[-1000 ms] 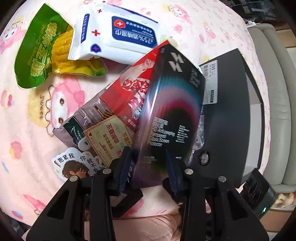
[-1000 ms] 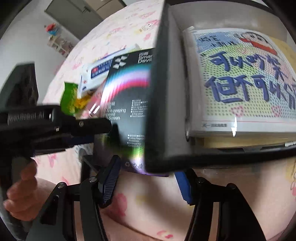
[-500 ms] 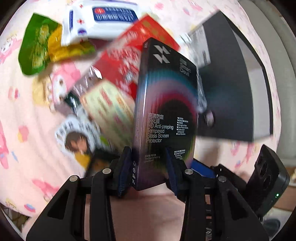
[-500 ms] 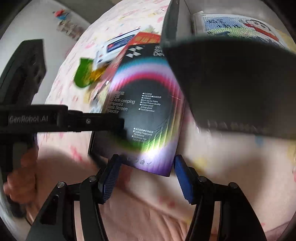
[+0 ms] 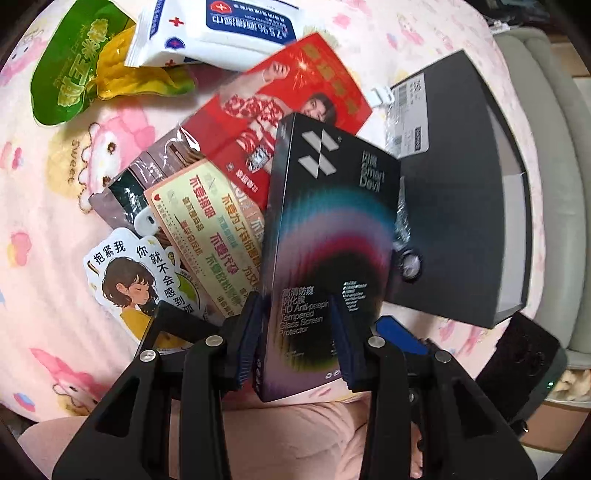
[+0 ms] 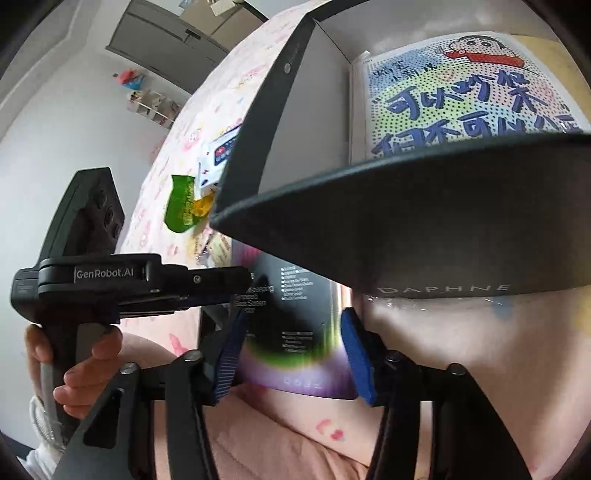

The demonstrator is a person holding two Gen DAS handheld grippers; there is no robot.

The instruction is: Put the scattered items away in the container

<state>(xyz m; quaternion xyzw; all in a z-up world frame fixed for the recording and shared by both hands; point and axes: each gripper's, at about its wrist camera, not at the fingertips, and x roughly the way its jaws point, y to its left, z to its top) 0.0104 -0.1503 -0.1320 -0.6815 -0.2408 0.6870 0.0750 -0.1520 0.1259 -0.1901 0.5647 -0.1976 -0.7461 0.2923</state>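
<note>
Left gripper [image 5: 298, 334]: both blue pads press the lower sides of the screen protector box [image 5: 328, 236], pinching it. The box stands tilted between the fingers, printed face up, its top end reaching toward the dark grey container [image 5: 465, 206] just to its right.

Right gripper [image 6: 291, 354]: fingers spread apart; the same box's lower edge shows in the gap behind them, touching neither pad as far as visible. Container's near wall sits just above these fingers; a cartoon-printed pack [image 6: 458, 99] lies inside it.

Further out on the pink bedsheet [image 5: 66, 325]: red packet [image 5: 280, 107], sticker [image 5: 125, 280], wipes pack [image 5: 221, 29], green corn bag [image 5: 70, 74].
</note>
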